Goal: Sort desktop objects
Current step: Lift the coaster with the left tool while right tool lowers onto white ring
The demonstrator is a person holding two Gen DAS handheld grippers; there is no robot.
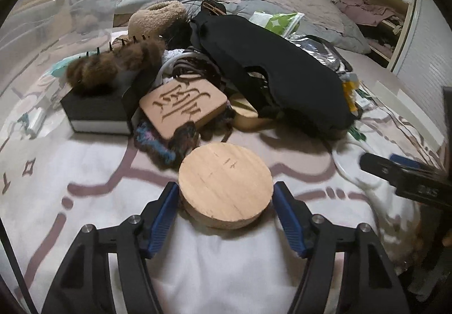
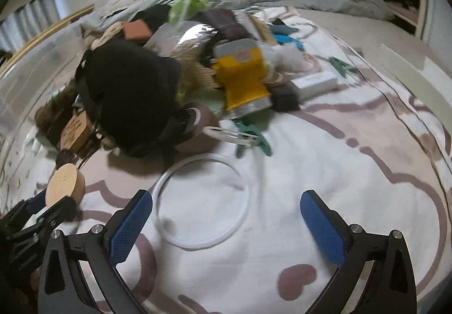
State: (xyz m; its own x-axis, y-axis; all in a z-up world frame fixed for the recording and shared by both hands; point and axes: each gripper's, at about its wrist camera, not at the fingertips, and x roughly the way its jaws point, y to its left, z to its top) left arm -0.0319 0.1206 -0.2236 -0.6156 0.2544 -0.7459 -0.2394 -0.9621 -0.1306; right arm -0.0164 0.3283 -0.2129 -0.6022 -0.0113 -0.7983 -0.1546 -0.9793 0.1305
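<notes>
A round wooden disc [image 1: 224, 185] lies flat on the white patterned bed cover [image 1: 93, 172]. My left gripper [image 1: 226, 192] straddles it, with a blue pad against each side of its rim. In the right wrist view the same disc [image 2: 65, 184] shows at the far left between those fingers. A thin white ring [image 2: 202, 201] lies flat on the cover. My right gripper [image 2: 226, 218] stands wide open just in front of the ring, holding nothing.
Behind the disc is a pile: a carved wooden block [image 1: 185, 108], a black box [image 1: 96, 113] with a furry brown clip [image 1: 113, 65], a black garment [image 1: 271, 68], a yellow pouch [image 2: 244, 76], green clips [image 2: 251, 139]. A clear plastic bin [image 1: 56, 9] stands at the left.
</notes>
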